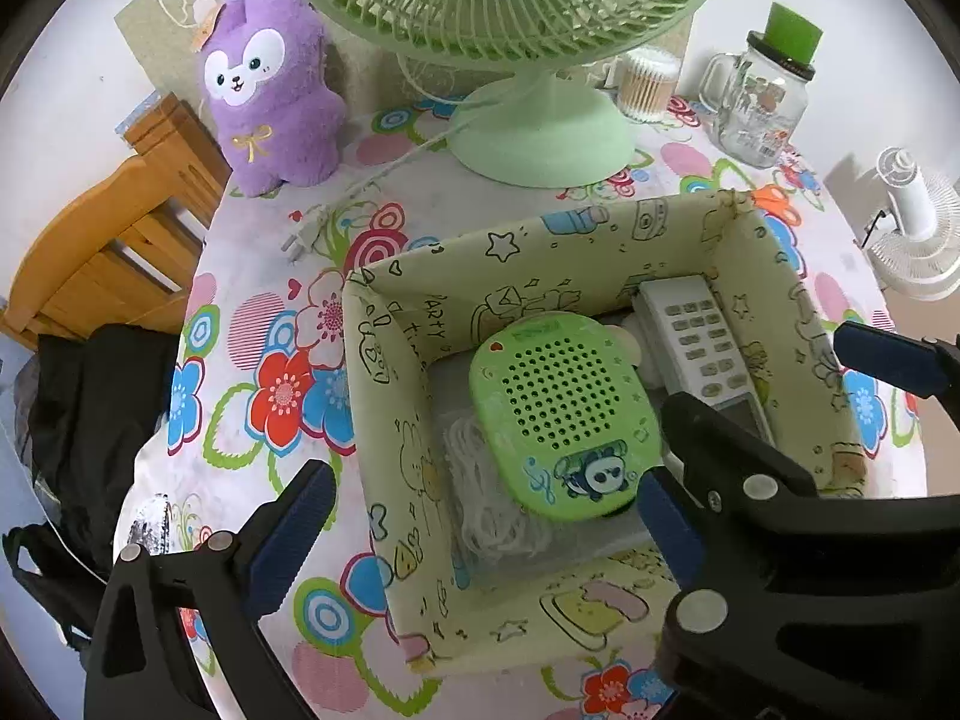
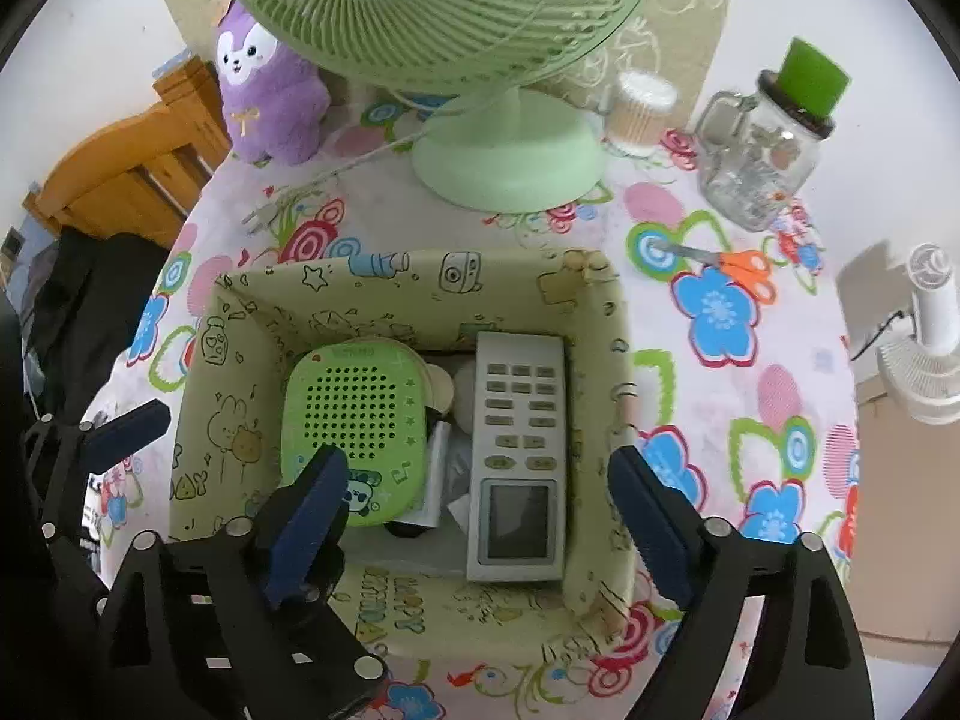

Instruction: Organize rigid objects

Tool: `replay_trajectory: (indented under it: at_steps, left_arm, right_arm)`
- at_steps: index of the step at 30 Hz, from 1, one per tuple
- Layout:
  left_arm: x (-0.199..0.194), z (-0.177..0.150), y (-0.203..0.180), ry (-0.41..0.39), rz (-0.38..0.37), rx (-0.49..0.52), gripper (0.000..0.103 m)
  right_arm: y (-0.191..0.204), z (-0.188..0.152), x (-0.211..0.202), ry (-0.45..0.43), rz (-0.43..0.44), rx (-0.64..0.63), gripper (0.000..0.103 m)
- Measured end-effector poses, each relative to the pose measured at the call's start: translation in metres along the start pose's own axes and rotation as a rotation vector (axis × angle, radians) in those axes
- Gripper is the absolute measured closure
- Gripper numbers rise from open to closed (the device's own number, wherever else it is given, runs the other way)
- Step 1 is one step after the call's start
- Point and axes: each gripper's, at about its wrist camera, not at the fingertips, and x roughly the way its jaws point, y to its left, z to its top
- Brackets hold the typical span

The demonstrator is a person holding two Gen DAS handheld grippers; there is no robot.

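A pale green fabric box printed with doodles stands on the flowered tablecloth. Inside it lie a green perforated speaker-like device with a panda sticker and a white remote with a screen. Orange-handled scissors lie on the cloth right of the box. My left gripper is open and empty, straddling the box's left wall. My right gripper is open and empty above the box's near side, around the remote.
A green desk fan stands behind the box, its plug and cord on the cloth. A purple plush, a cotton-swab tub, a glass jar mug and a white fan surround it. Wooden chair at left.
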Motion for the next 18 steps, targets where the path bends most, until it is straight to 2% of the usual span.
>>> replay_trajectory:
  at_steps: [7,12,18]
  left_arm:
    - [-0.014,-0.009,0.001,-0.017,-0.02,0.002,0.001]
    - [-0.023,-0.017,0.005,-0.024,-0.066,-0.01,0.001]
    - [-0.036,-0.023,0.013,-0.043,-0.072,-0.016,0.002]
  right_arm:
    - [-0.005,-0.013,-0.019,-0.031,-0.024,0.021,0.009]
    - [-0.008,-0.025,-0.029,-0.063,-0.011,0.039,0.009]
    - [-0.013,-0.034,-0.042,-0.102,-0.033,0.045,0.009]
